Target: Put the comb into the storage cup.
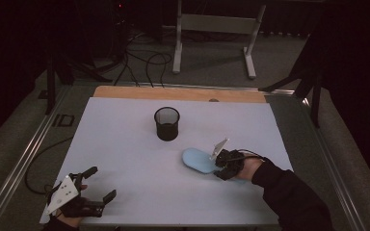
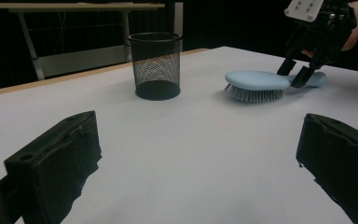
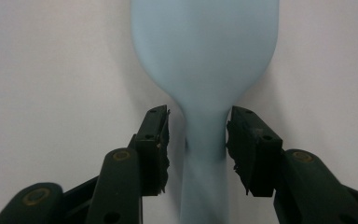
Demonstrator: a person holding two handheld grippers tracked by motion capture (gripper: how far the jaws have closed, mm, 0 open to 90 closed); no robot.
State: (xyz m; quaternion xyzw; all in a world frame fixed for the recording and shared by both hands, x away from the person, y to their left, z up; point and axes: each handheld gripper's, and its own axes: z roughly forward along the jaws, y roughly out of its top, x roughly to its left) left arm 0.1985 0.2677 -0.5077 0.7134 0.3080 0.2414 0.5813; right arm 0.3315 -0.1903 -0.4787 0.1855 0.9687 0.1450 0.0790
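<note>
A: Start at the left. What's there, taking the black mesh pen cup (image 1: 166, 123) as the marker?

B: Well to the left of the cup and nearer the person, the left gripper (image 1: 98, 185) rests at the near corner of the white table cover (image 1: 125, 159), its jaws spread wide with nothing between them. In the left gripper view, bare cover lies between it and the cup.

A: And the cup itself?

B: Upright near the middle of the cover, standing alone. Beyond it runs the wooden table edge (image 1: 178, 93), and farther back on the floor are loose cables (image 1: 144, 62) and a white metal frame (image 1: 217, 29).

A: Anything in the way of the work?

B: No. The cup stands apart from the hairbrush, with open cover between them.

A: Where's the hairbrush?

B: The light blue hairbrush (image 1: 198, 159) lies to the right of the cup and nearer the person, bristles down, head toward the cup, handle pointing away to the right.

A: And the right gripper?

B: The right gripper (image 1: 220, 166) is right of the cup, over the brush's neck where head narrows into handle. In the right gripper view its jaws straddle that neck, one on each side. A thin gap shows at each pad, so they stand narrowly apart around it, not yet pinching.
</note>
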